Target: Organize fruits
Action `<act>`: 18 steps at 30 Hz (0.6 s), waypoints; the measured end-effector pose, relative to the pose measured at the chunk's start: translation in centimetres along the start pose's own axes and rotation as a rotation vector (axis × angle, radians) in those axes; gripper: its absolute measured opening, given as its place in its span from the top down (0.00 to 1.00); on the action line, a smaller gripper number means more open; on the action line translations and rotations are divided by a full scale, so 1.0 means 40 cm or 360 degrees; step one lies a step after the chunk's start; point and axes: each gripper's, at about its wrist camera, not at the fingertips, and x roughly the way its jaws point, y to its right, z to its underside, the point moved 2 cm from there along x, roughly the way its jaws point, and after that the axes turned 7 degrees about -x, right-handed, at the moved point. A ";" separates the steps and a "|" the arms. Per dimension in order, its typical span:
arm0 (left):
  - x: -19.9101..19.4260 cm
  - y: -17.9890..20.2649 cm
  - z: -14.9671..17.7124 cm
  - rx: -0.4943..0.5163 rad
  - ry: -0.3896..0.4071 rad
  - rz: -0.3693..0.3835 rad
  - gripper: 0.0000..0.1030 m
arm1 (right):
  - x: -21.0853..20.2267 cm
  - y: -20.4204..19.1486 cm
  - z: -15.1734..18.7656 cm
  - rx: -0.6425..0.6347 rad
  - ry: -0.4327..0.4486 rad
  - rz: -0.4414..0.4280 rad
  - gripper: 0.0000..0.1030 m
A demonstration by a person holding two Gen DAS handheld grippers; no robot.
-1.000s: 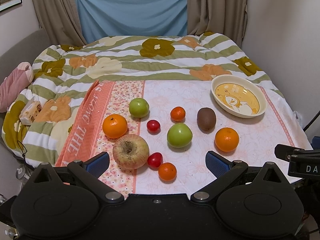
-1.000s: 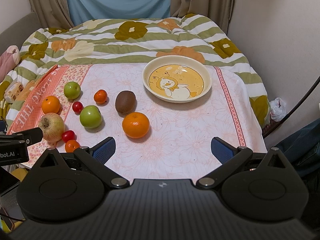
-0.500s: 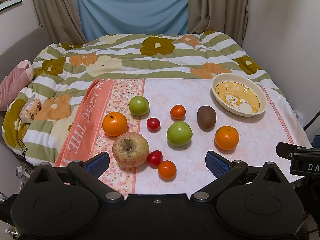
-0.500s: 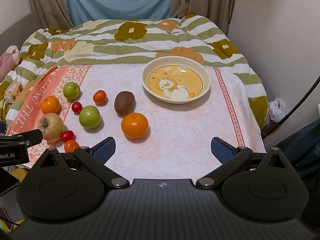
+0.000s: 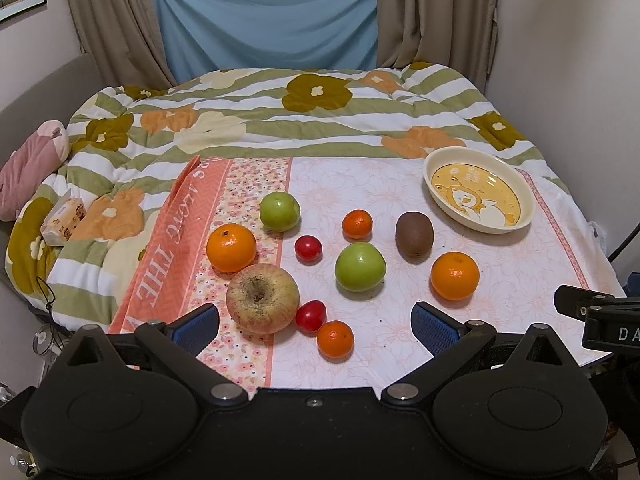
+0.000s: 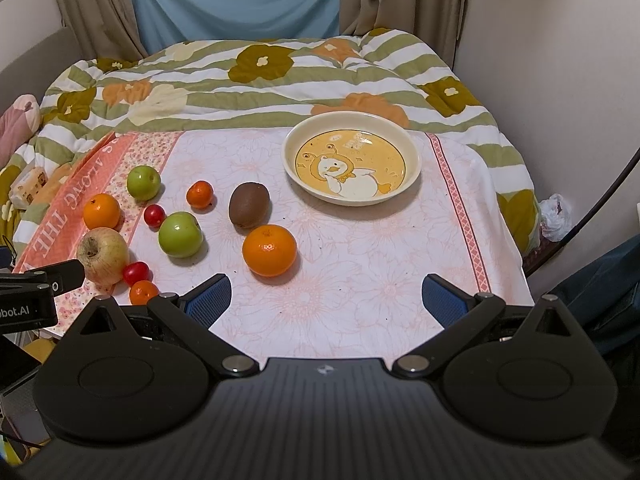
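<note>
Ten pieces of fruit scattered loose on a pale pink floral cloth (image 6: pixel 360 280) spread over a bed: large orange (image 6: pixel 269 250) nearest the right side, just in front of a brown fuzzy kiwi (image 6: pixel 249 204); big green apple (image 6: pixel 179 234) to their left, with a small tangerine (image 6: pixel 199 194) and a red cherry tomato (image 6: pixel 154 215) behind it; smaller green apple (image 5: pixel 279 211) farthest back, near the cloth's salmon lettered border (image 5: pixel 168 240); second large orange (image 5: pixel 231 247) on the flowered strip, close behind a big yellow-red apple lying stem-hollow up (image 5: pixel 262 298); second red cherry tomato (image 5: pixel 310 315) touching that apple's right side, with another small tangerine (image 5: pixel 335 339) just in front. Shallow cream dish with a yellow cartoon duck print (image 6: pixel 412 148) at the cloth's far right, holding nothing, well apart from all the fruit. Left gripper (image 5: pixel 314 322) low at the near edge, blue-padded jaws spread wide and gripping nothing, flanking the yellow-red apple, tomato and tangerine. Right gripper (image 6: pixel 326 298) likewise spread wide, nothing between the pads, hovering over bare cloth in front of the large orange. Beyond, a green-striped flowered quilt (image 5: pixel 280 120), a pink plush toy (image 5: pixel 28 168) at the left, blue drape (image 5: pixel 264 20) between beige curtains.
</note>
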 end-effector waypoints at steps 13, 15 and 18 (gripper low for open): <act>-0.006 -0.001 0.000 0.0001 0.0003 -0.0006 0.00 | -0.003 -0.003 0.006 0.0001 0.0001 -0.0004 0.00; -0.006 0.000 0.000 0.0003 0.0003 -0.0007 0.00 | -0.005 -0.001 0.003 0.0001 0.0002 -0.0006 0.00; -0.006 0.000 0.000 0.0003 0.0004 -0.0005 0.00 | -0.004 0.000 0.004 0.0003 0.0002 -0.0006 0.00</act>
